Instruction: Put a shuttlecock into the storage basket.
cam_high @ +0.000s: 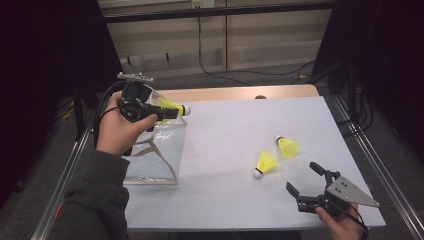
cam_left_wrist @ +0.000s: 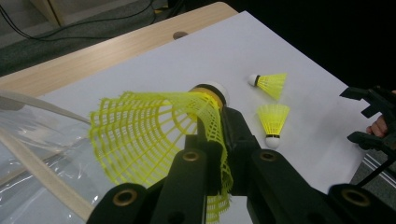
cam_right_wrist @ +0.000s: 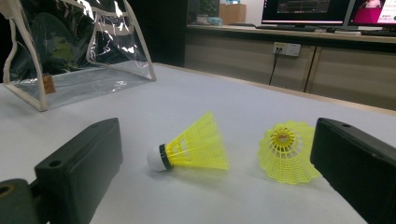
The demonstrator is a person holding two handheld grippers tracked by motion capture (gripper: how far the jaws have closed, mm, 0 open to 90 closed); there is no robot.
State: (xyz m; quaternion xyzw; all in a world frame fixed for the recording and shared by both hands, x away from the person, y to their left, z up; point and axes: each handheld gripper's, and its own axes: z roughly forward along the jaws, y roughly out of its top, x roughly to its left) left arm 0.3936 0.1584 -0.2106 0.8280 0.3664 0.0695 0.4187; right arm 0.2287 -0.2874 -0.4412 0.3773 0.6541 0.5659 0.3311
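Observation:
My left gripper (cam_high: 167, 113) is shut on a yellow shuttlecock (cam_high: 172, 107), pinching its mesh skirt (cam_left_wrist: 154, 135), and holds it above the top of a clear plastic bag (cam_high: 160, 150) with beige trim. Two more yellow shuttlecocks lie on the white table: one (cam_high: 265, 164) with its white cork toward me, the other (cam_high: 287, 146) just beyond it. My right gripper (cam_high: 307, 177) rests near the table's front right corner, open, nothing between its jaws. In the right gripper view both shuttlecocks (cam_right_wrist: 194, 147) (cam_right_wrist: 286, 151) lie just ahead of its jaws.
The white table top (cam_high: 235, 130) ends in a wooden strip (cam_high: 240, 93) at the far edge. Metal rails run along both sides. Cables lie on the floor beyond. The clear bag (cam_right_wrist: 70, 51) stands at the table's left side.

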